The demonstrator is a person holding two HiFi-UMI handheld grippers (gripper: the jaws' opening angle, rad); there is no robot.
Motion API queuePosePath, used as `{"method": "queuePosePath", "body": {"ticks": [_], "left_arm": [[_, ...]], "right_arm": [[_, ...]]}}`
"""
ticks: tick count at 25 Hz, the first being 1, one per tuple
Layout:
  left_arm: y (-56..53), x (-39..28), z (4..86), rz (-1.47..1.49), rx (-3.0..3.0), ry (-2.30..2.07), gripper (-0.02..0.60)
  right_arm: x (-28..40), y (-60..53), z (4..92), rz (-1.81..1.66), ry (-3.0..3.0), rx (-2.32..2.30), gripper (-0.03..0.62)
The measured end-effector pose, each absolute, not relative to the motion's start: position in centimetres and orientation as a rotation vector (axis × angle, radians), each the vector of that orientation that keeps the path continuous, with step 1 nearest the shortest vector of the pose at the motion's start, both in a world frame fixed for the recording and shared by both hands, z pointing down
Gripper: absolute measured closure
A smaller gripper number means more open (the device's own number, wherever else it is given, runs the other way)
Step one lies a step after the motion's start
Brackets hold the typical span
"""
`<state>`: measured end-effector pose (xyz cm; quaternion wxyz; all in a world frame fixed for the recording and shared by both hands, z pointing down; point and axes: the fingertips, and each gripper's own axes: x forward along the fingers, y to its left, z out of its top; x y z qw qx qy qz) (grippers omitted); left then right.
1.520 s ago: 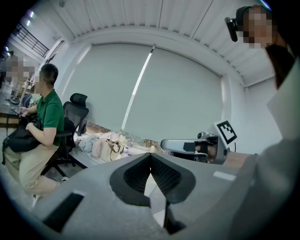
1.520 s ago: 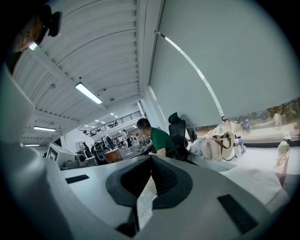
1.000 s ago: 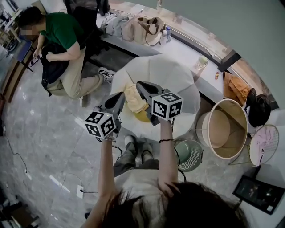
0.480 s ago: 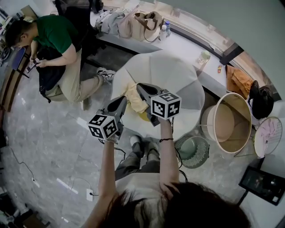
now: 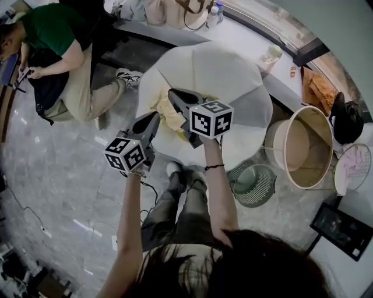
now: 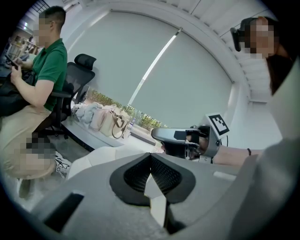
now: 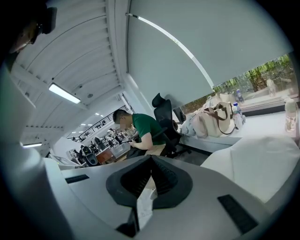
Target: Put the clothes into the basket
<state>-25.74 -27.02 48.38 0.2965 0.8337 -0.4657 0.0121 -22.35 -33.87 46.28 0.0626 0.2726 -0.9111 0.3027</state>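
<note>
With my left gripper (image 5: 155, 116) and right gripper (image 5: 173, 92) both pinched shut on nothing, the pale yellow garment (image 5: 169, 114) lies crumpled at the white table's (image 5: 224, 70) left edge, mid-frame, looking light and floppy, so I'd take a bunched fold.

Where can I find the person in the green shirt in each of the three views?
Head view: the person in the green shirt is in the top left corner.
Left gripper view: left edge, upper half.
Right gripper view: near the centre.
Shared landmark: the beige handbag, seen in all three.
</note>
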Motion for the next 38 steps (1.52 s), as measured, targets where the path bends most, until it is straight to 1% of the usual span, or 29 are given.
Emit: {"method": "queuePosePath", "body": {"ticks": [12, 18, 26, 38], "left_arm": [[-27.2, -26.3, 57.1, 0.065, 2.158, -1.201, 0.571], [-27.4, -26.4, 61.4, 0.158, 2.176, -1.132, 0.571], [-27.0, -26.9, 67.8, 0.149, 2.104, -1.108, 0.571], [-26.7, -28.3, 73.7, 0.116, 2.065, -1.152, 0.571]], "right_arm": [[-21.7, -33.8, 57.1, 1.040, -2.651, 0.906, 0.585], [-22.1, -34.1, 62.3, 1.081, -2.600, 0.915, 0.585], [-21.3, -33.9, 69.0, 1.097, -2.508, 0.920, 0.585], [-21.9, -33.8, 77.1, 1.075, -2.434, 0.915, 0.585]]}}
